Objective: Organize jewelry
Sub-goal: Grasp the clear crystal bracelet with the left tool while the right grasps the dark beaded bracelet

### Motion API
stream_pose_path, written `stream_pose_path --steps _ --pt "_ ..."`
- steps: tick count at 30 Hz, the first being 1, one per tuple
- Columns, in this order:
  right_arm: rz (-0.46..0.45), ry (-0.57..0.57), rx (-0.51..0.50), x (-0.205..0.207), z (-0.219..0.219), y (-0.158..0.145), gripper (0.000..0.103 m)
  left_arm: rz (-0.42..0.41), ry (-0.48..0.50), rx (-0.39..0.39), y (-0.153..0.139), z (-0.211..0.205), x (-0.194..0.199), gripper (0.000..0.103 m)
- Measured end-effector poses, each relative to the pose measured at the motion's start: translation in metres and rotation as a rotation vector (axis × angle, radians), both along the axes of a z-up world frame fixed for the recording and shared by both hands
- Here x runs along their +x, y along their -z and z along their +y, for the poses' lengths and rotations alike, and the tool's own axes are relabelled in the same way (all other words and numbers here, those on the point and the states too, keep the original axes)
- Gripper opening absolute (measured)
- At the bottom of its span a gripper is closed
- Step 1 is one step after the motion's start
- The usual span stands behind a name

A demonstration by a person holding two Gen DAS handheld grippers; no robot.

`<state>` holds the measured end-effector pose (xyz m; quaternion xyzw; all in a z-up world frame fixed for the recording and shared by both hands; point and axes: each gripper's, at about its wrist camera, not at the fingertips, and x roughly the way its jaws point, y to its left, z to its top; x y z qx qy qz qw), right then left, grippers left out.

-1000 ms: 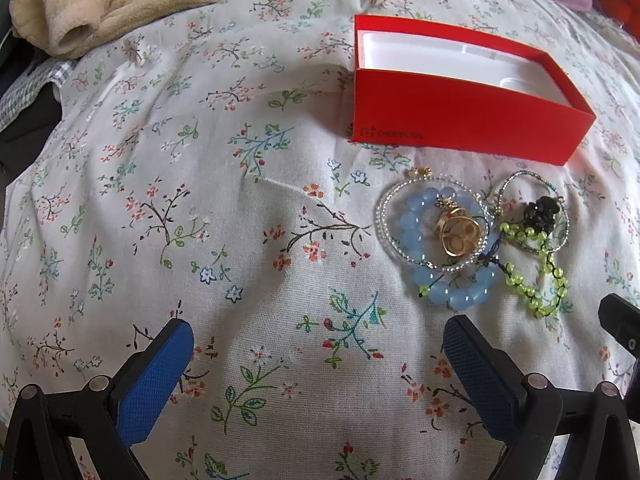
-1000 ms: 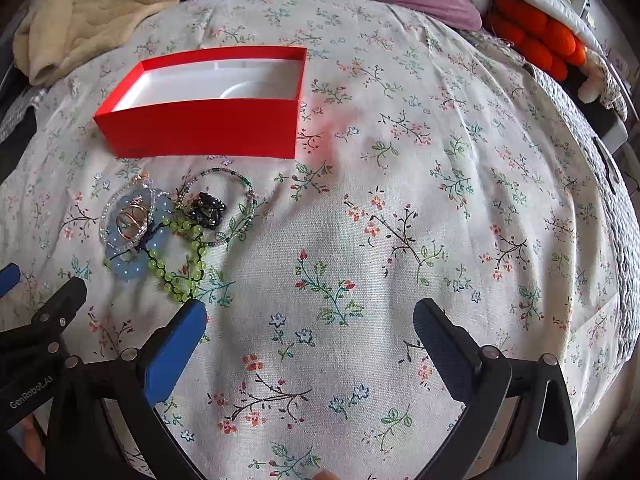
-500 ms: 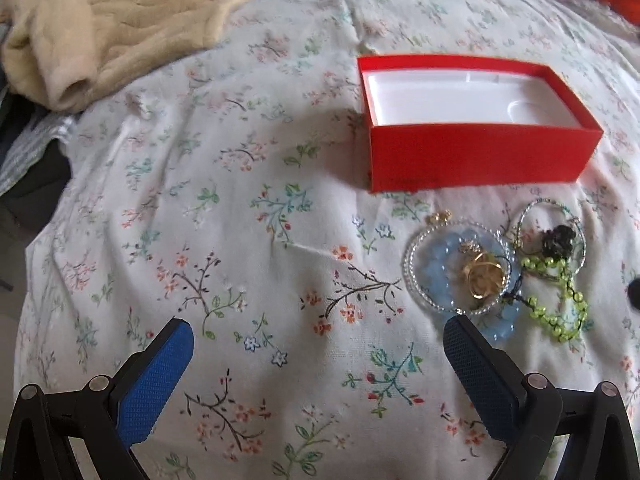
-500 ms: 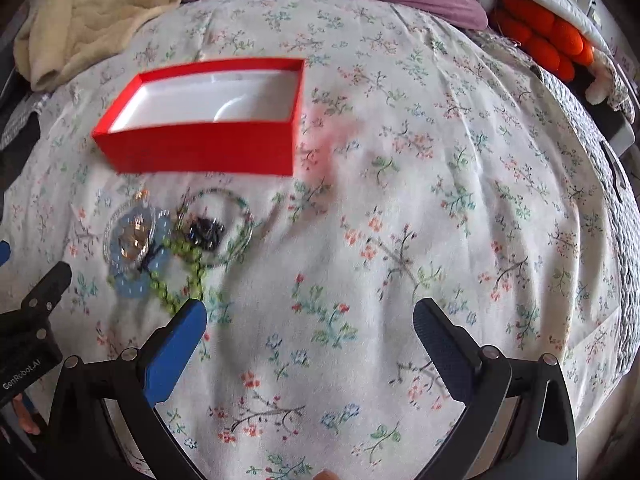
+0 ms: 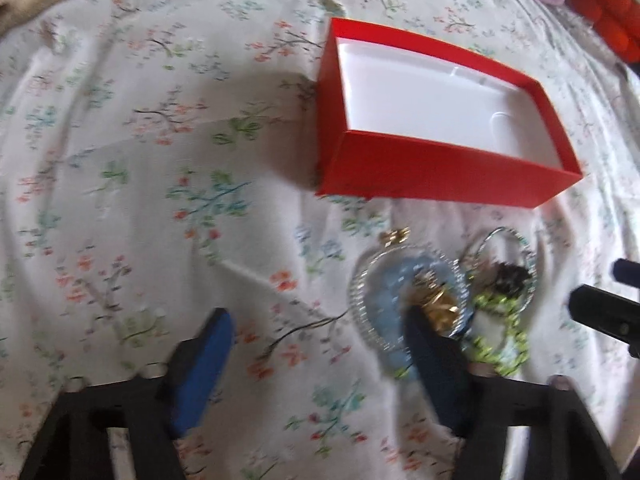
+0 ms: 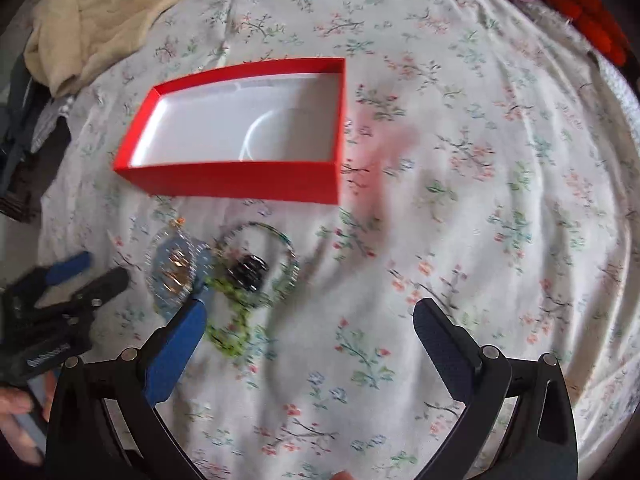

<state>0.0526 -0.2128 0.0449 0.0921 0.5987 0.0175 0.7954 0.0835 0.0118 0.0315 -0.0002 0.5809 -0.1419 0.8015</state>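
Left tongs (image 5: 316, 344): held spread wide, nothing gripped; right finger lies over the blue bead bracelet (image 5: 380, 304).
Right tongs (image 6: 308, 322): spread wide, nothing gripped.
Jewelry pile (image 6: 224, 272): lies on the floral bedsheet (image 6: 460, 160), just ahead-left of right tongs.
Red box (image 6: 240, 128): open, set beyond the pile.

floral bedsheet (image 6: 460, 208): white ground with pink, green and blue sprigs. box (image 6: 240, 182): red outside, white inside. bracelets: pale blue beads (image 5: 384, 300), lime green beads (image 5: 496, 344), a clear ring (image 5: 360, 280), a gold piece (image 5: 436, 300). gripper pads (image 6: 176, 344): blue on black. blanket (image 6: 100, 12): beige.
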Motion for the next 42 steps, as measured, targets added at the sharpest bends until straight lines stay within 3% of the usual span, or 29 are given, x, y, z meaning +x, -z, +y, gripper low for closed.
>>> stream_pose_path --steps 1,4,7,14,18,23,26,32,42 --pt "0.007 0.01 0.031 0.005 -0.002 0.001 0.103 0.004 0.009 -0.009 0.001 -0.003 0.001 0.051" --pt "0.002 0.041 0.078 0.012 -0.008 0.003 0.101 0.005 0.028 -0.018 0.004 -0.01 0.005 0.036" --pt "0.002 0.074 0.113 0.02 -0.013 0.005 0.086 0.013 0.03 -0.032 0.009 -0.015 0.013 0.022" --pt "0.03 0.094 0.162 0.031 -0.02 0.017 0.047 0.029 0.037 -0.03 0.023 -0.03 0.025 0.019" --pt "0.043 0.083 0.16 0.035 -0.016 0.027 0.036 0.03 0.031 -0.028 0.027 -0.033 0.031 0.018" --pt "0.033 0.052 0.061 0.04 -0.002 0.037 0.022 0.015 0.045 0.0 0.03 -0.04 0.033 0.016" --pt "0.012 0.018 -0.002 0.038 0.008 0.037 0.007 -0.006 0.07 0.043 0.03 -0.048 0.029 0.003" --pt "-0.004 -0.009 -0.001 0.037 0.018 0.031 0.003 -0.003 0.065 -0.002 0.023 -0.046 0.024 0.0" --pt "-0.103 -0.001 0.028 0.017 0.012 -0.007 0.003 -0.076 0.061 -0.095 -0.016 -0.035 0.002 0.0"
